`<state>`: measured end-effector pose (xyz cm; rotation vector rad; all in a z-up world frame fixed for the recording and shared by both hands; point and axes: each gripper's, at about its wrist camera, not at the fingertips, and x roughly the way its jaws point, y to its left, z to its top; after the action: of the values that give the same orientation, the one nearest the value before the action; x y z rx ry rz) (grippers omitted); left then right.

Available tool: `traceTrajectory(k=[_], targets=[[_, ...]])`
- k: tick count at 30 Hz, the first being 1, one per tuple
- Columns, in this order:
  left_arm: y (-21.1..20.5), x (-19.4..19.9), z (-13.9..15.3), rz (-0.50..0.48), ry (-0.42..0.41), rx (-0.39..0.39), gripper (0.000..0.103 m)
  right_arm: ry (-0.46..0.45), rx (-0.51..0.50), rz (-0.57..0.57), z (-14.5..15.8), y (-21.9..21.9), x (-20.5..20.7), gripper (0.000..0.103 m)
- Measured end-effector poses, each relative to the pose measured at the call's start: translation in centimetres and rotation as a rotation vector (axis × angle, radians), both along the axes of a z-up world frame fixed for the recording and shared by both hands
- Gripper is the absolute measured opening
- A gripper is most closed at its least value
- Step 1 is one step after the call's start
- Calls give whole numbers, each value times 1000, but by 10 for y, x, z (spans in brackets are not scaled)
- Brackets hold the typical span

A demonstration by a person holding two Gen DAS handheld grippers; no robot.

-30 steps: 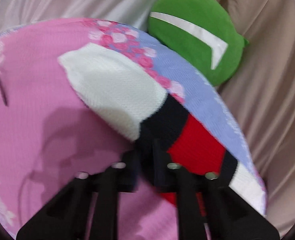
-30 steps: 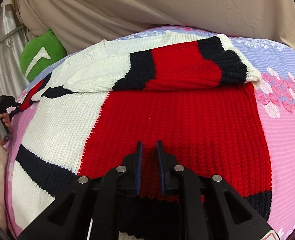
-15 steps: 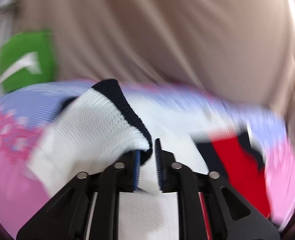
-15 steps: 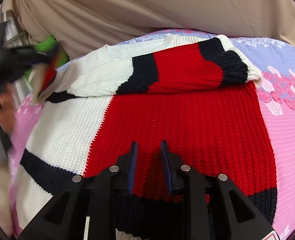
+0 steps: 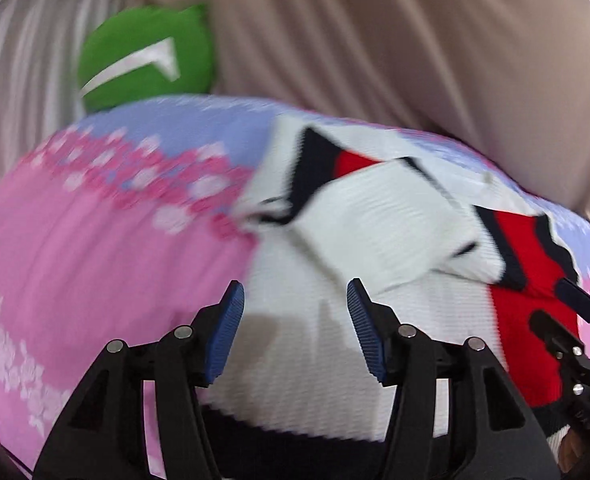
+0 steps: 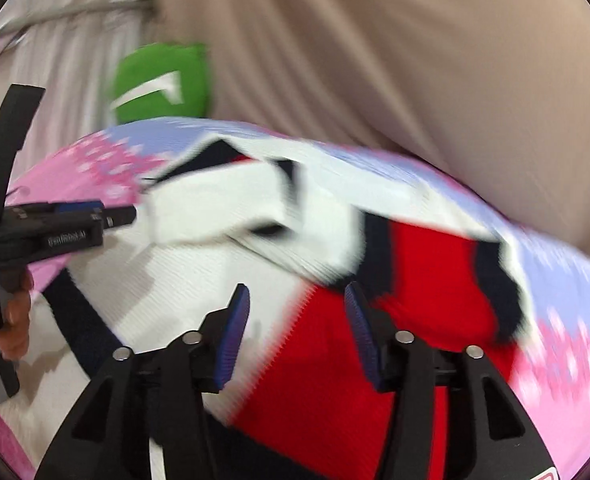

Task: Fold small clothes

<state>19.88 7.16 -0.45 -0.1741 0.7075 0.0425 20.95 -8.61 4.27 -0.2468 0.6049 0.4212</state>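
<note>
Your left hand-held gripper (image 5: pixel 295 328) hangs over the white part of the knitted sweater (image 5: pixel 335 320) with its jaws standing about half apart; they have just been opening, and nothing is caught between the blue pads (image 5: pixel 227 336) (only cloth lying below them). Your right hand-held gripper (image 6: pixel 297 330) sits the same way, jaws half parted after just opening, empty, above the seam where the white panel meets the red one.

The sweater, in red, white and dark navy blocks, lies spread on the bed, on a pink and lilac floral sheet (image 5: pixel 95 240). Both sleeves are folded in across the chest: the white sleeve (image 5: pixel 379 224) lies over the top of the body, and the red and navy one (image 6: pixel 435 264) reaches across from the other side, the two meeting near the middle. The far edge of the garment is blurred, so you cannot tell exactly how the cuffs overlap.

In the right wrist view you can see your left hand (image 6: pixel 11 320) at the left edge, wrapped round the handle of its gripper, whose fingertips point at the white sleeve without clearly touching it. A green cushion (image 5: pixel 147 56) with a white mark rests behind the bed against the beige curtain (image 5: pixel 415 40).
</note>
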Motion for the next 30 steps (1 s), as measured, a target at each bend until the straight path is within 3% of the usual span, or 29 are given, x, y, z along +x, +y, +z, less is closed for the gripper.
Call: traceTrajectory(k=[4, 9, 10, 12, 13, 16, 19, 21, 23, 25, 26, 28, 30], targets=[[19, -6, -13, 58, 39, -25, 52, 40, -81, 112, -16, 69, 29, 52], [31, -10, -5, 86, 15, -23, 52, 70, -168, 108, -32, 108, 53, 52], [33, -9, -5, 87, 13, -25, 52, 80, -159, 104, -30, 108, 57, 48], [38, -9, -3, 90, 15, -36, 52, 111, -141, 81, -27, 103, 65, 11], [39, -7, -3, 88, 16, -40, 52, 132, -124, 58, -25, 97, 70, 0], [39, -2, -1, 78, 17, -50, 52, 86, 68, -17, 5, 55, 75, 0], [36, -1, 10, 58, -6, -66, 52, 45, 346, -138, 48, -32, 71, 0], [32, 2, 18, 41, -22, -76, 52, 38, 478, -261, 57, -99, 68, 0], [28, 7, 23, 27, -31, -89, 52, 25, 431, -369, 50, -134, 65, 0], [24, 13, 25, 21, -31, -107, 52, 17, 281, -405, 39, -134, 62, 2], [23, 15, 25, 21, -30, -120, 52, 36, 243, -350, 33, -121, 59, 9], [24, 18, 23, 46, -27, -140, 52, 46, 195, -237, 28, -86, 54, 11], [29, 18, 21, 76, -20, -159, 52, 51, 120, -116, 22, -34, 50, 26]])
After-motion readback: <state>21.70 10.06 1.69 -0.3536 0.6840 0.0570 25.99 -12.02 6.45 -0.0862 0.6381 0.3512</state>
